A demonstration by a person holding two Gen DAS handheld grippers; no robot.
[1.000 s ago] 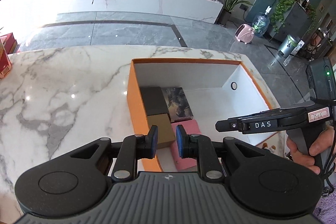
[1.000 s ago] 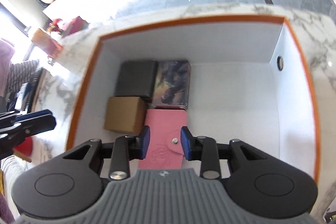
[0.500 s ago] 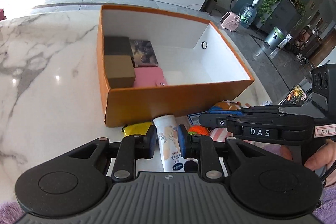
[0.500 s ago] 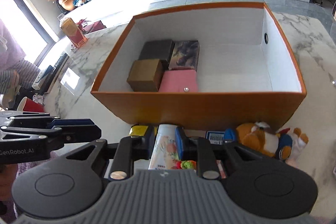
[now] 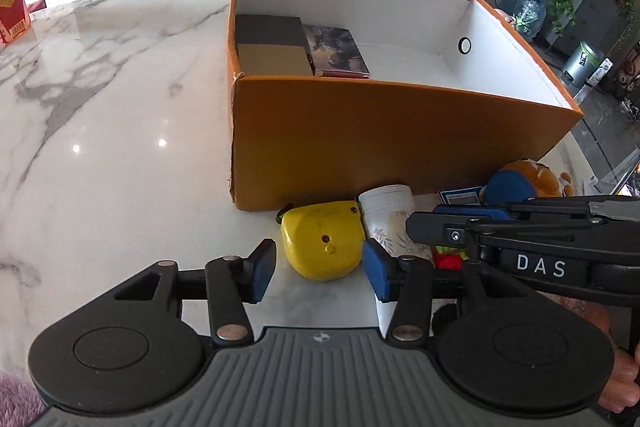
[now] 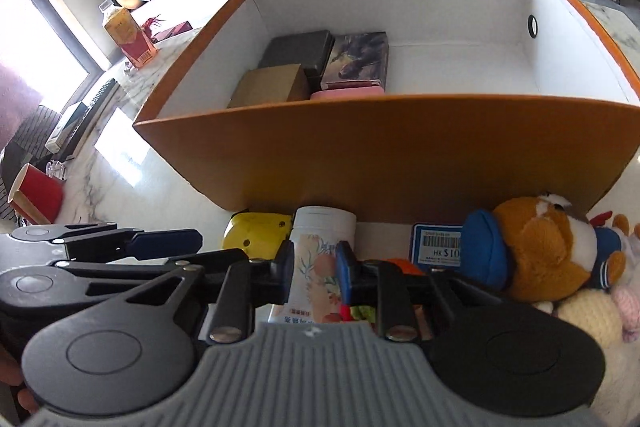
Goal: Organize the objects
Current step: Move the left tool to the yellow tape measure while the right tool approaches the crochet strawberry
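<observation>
left tool [image 5: 316, 273]: jaws have just been opening, now about half spread, holding nothing; you aim it at the yellow case [image 5: 322, 241], which lies between and just ahead of the pads, untouched.
right tool [image 6: 314, 267]: nearly closed, your pads pinch the white tube [image 6: 320, 259] at mid-body; tube lies flat on the table [image 5: 100, 115].
orange box [image 5: 400, 143]: just beyond both tools; three small boxes and a pink wallet [image 6: 346, 93] packed into its far-left corner, leaving room for more.
plush toys [image 6: 536, 255]: right of the right tool, against the box wall, waiting.
why: likely one item per hand for boxing.
</observation>
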